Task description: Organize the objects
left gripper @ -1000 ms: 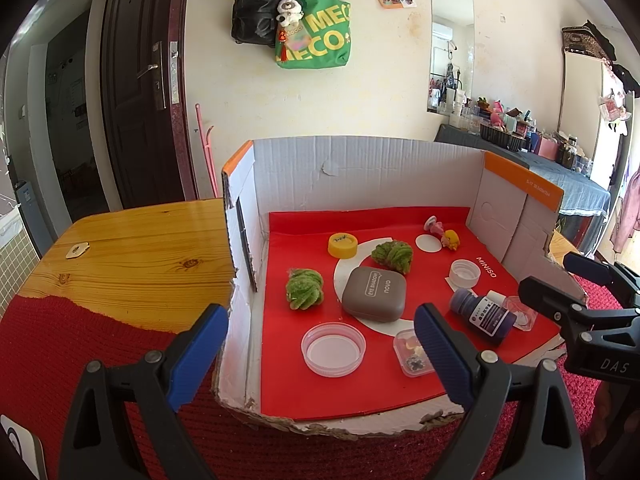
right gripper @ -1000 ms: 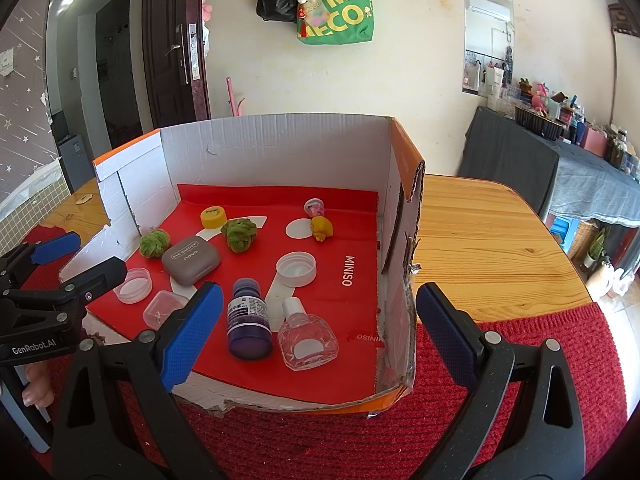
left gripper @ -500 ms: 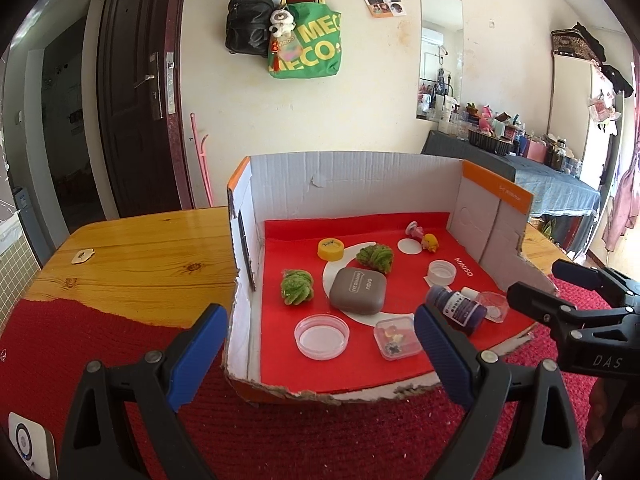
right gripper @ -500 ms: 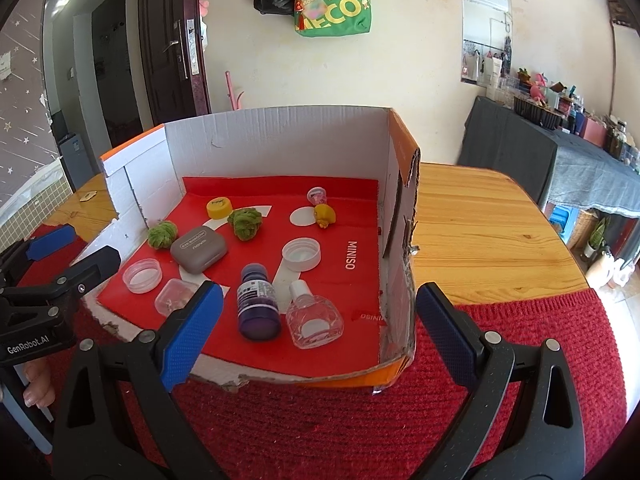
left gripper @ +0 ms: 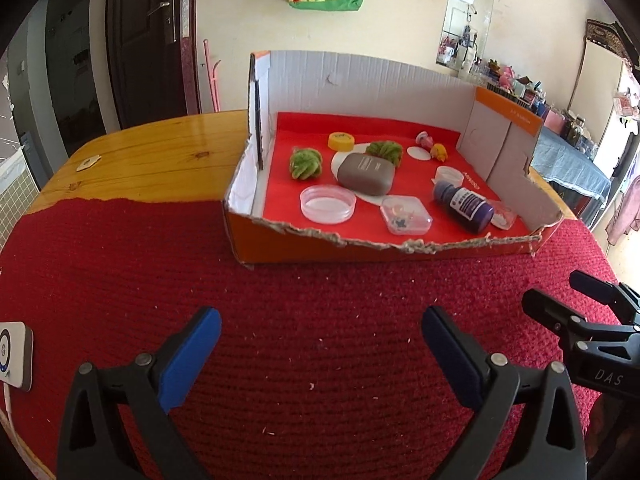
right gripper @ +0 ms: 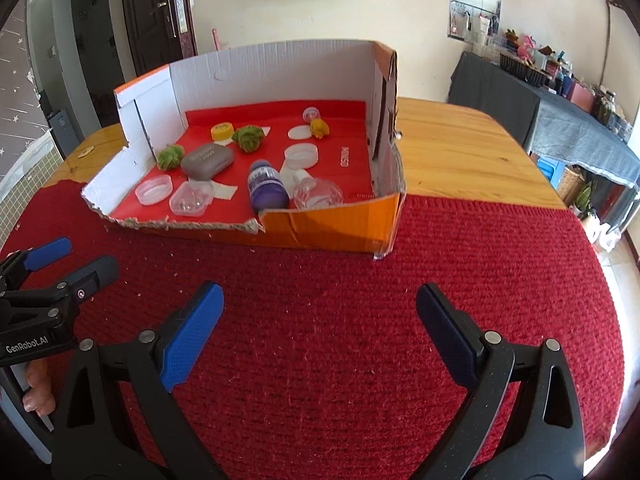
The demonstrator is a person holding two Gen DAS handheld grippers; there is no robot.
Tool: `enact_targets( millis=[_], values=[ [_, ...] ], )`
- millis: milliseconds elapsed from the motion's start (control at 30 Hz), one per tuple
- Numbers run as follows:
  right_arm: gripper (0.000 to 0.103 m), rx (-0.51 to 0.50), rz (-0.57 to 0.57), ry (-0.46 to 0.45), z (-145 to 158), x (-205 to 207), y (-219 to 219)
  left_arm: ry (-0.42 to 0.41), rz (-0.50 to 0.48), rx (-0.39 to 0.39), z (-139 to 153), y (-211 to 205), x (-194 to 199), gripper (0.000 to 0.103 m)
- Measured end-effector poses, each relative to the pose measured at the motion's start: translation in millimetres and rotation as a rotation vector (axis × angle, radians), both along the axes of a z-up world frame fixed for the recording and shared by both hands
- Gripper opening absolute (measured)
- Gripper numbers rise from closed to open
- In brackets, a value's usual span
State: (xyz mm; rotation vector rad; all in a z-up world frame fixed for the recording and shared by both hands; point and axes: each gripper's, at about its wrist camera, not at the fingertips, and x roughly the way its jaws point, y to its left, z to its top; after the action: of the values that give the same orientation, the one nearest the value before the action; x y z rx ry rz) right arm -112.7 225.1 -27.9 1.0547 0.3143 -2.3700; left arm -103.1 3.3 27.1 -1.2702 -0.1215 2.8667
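A torn cardboard box (left gripper: pixel 360 250) with a red lining holds a grey case (left gripper: pixel 366 174), a purple bottle (left gripper: pixel 466 204), two green pom-poms (left gripper: pixel 305 163), a yellow cap (left gripper: pixel 341 141), a clear round lid (left gripper: pixel 328 203), a small clear box (left gripper: pixel 406 215) and a clear glass bottle (right gripper: pixel 318 194). My left gripper (left gripper: pixel 320 320) hovers over the red mat in front of the box, its jaws opening with nothing between them. To its right, my right gripper (right gripper: pixel 320 296) is also over the mat, open and empty.
The red knitted mat (left gripper: pixel 320 280) covers the near half of a wooden table (left gripper: pixel 160 156). A white device (left gripper: pixel 14 354) lies at the mat's left edge. A dark door stands behind on the left. A cloth-covered side table (right gripper: pixel 560 120) with clutter stands at the right.
Both grippers have drawn back from the box and tipped further down, so the box looks farther off and the mat fills the foreground. The left jaws stand slightly wider.
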Motion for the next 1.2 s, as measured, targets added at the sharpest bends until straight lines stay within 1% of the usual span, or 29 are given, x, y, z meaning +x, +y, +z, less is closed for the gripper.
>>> enact_targets(
  millis=[100, 167, 233, 367, 533, 700, 1200],
  values=[
    [0.099, 0.027, -0.026, -0.030, -11, -4, 1, -0.035, 0.007, -0.012, -7, 0, -3, 0.102],
    [0.099, 0.046, -0.045, -0.040, -14, -7, 2, -0.059, 0.007, -0.005, -11, -1, -5, 0.102],
    [0.099, 0.071, -0.063, -0.064, -19, -11, 1, -0.060, 0.008, -0.008, -12, -1, -5, 0.103],
    [0.100, 0.087, -0.063, -0.058, -21, -9, 1, -0.076, 0.010, -0.058, -15, 5, -7, 0.103],
    [0.103, 0.092, -0.075, -0.056, -22, -10, 2, -0.078, 0.021, -0.060, -15, 4, -8, 0.103],
    [0.103, 0.082, -0.087, -0.042, -22, -8, 2, -0.075, 0.031, -0.063, -15, 5, -9, 0.103],
    [0.103, 0.083, -0.090, -0.039, -22, -9, 2, -0.074, 0.035, -0.063, -15, 5, -9, 0.103]
  ],
)
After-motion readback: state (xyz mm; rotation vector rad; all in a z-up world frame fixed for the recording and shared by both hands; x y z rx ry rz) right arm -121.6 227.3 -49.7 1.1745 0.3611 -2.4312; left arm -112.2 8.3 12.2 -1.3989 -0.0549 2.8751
